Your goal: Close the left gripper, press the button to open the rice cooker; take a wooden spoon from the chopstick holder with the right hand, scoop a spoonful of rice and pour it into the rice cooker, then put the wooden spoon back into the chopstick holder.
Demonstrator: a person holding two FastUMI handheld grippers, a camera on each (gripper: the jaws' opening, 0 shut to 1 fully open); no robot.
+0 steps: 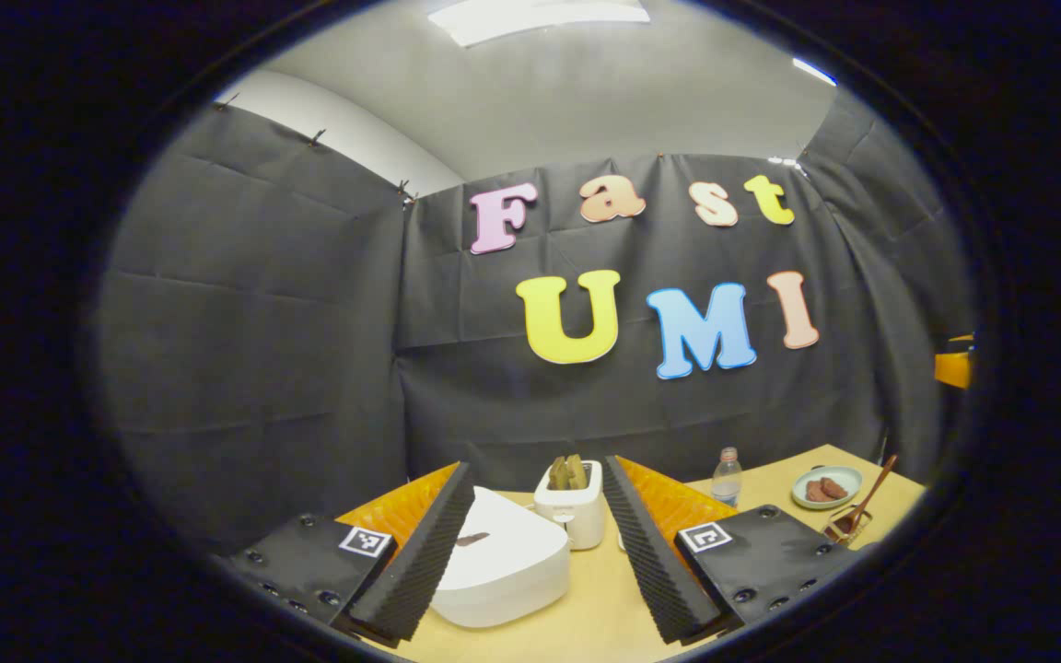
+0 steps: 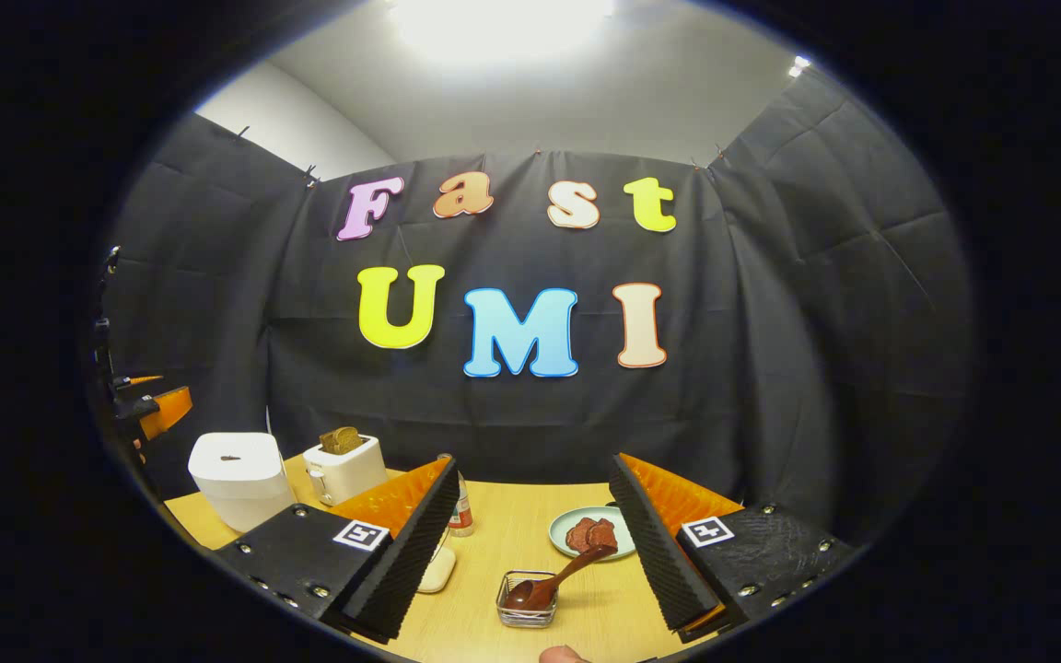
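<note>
Opening step: my left gripper (image 1: 538,543) hangs spread wide above the shut rice cooker (image 1: 501,562); I must close it, then press; right gripper (image 2: 530,543) gapes over the wooden spoon (image 2: 556,578) in its chopstick holder (image 2: 527,611).

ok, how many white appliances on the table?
2: the rice cooker at the table's left end, lid shut, and the toaster just right of it, bread in its slots. Others may be hidden.
</note>
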